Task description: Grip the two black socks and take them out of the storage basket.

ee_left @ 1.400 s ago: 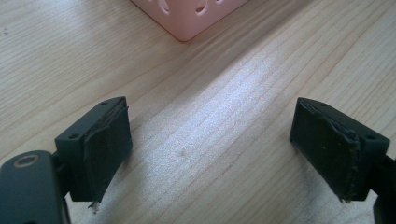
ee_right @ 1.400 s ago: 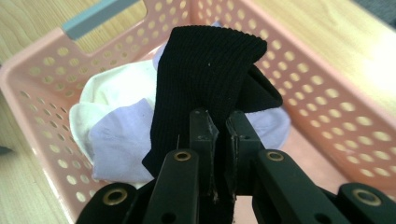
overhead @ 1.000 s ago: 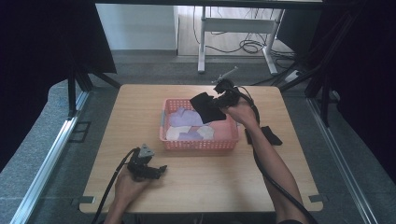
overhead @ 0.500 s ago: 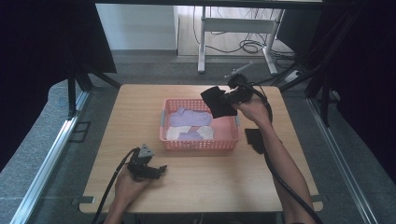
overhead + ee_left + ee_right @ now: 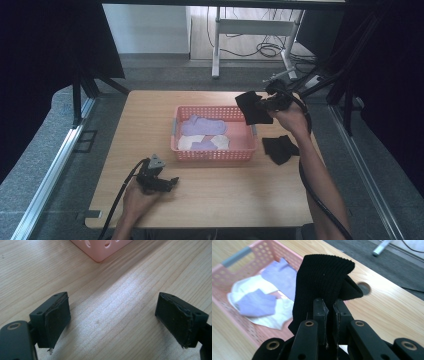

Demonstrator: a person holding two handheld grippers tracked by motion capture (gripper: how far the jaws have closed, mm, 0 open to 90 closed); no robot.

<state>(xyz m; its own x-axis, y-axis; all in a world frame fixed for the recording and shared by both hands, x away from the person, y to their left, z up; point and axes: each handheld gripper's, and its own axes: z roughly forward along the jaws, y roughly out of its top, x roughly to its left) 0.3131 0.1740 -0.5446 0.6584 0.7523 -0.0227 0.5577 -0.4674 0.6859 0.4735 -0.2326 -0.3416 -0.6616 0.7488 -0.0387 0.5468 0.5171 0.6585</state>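
A black sock (image 5: 252,108) (image 5: 322,282) hangs in the air over the right end of the pink basket (image 5: 215,152), with my right gripper (image 5: 270,103) (image 5: 329,308) shut on it. Inside the basket (image 5: 244,255) lie purple socks (image 5: 202,125) (image 5: 279,275) and a white one (image 5: 264,312). A second black sock (image 5: 280,149) lies flat on the table right of the basket. My left gripper (image 5: 167,182) (image 5: 112,320) rests open near the table's front left, nothing between its pads (image 5: 56,317).
The wooden table (image 5: 235,190) has a round cable hole (image 5: 363,288) near its far right corner. A corner of the basket (image 5: 100,250) lies just ahead of the left gripper. Dark floor and a desk frame (image 5: 250,30) lie beyond the table.
My right gripper has carried the black sock to the right and slightly up, from over the basket's middle toward its right end. The left gripper has stayed put.
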